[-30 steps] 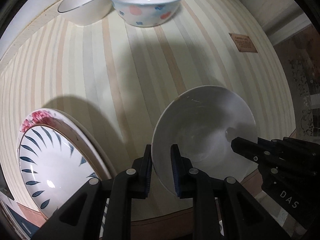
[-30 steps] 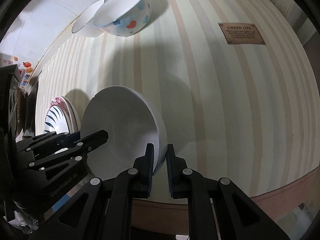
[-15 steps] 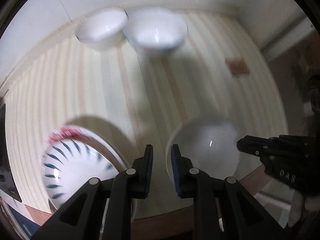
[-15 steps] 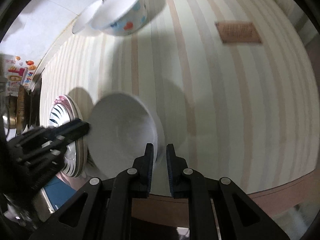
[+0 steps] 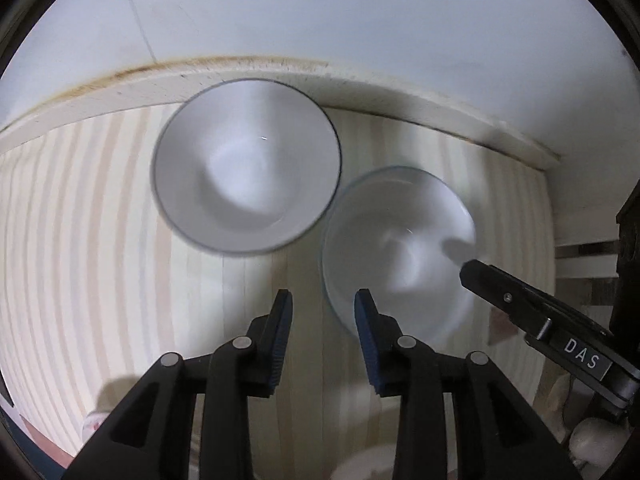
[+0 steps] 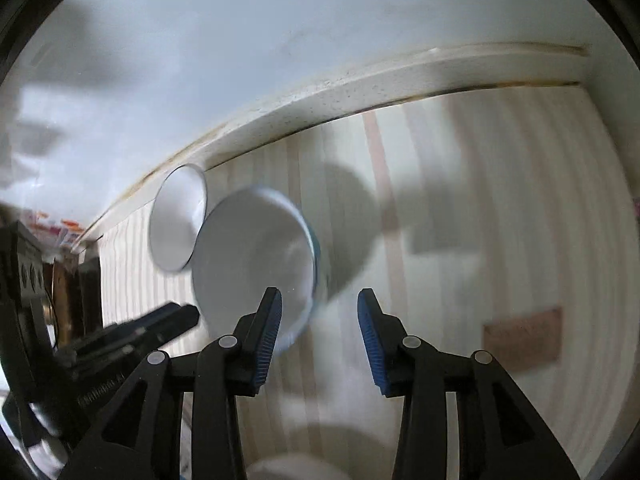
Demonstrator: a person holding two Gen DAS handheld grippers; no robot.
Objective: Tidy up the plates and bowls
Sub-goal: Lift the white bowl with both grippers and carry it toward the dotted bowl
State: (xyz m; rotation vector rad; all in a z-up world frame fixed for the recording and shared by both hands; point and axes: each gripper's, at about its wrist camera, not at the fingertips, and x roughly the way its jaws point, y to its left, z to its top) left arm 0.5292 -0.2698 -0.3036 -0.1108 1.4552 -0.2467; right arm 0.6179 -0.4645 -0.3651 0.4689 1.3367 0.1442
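Observation:
Two bowls stand side by side near the back wall on a striped table [image 5: 100,240]. A white bowl with a dark rim [image 5: 246,164] is on the left; it also shows in the right wrist view [image 6: 174,224]. A blue-rimmed bowl [image 5: 400,248] is to its right, also in the right wrist view [image 6: 252,264]. My left gripper [image 5: 322,312] is open and empty, just before the blue-rimmed bowl's near left edge. My right gripper [image 6: 320,312] is open and empty, by that bowl's right side; it shows in the left wrist view [image 5: 520,300].
A white wall and a raised ledge [image 5: 360,84] run behind the bowls. A brown label [image 6: 520,338] lies on the table to the right. A white rim [image 6: 288,468] shows at the bottom edge. Dark clutter [image 6: 24,280] stands far left.
Both grippers let go of the plain white bowl, opened, and moved forward to the two bowls at the back. The patterned plate has dropped out of view.

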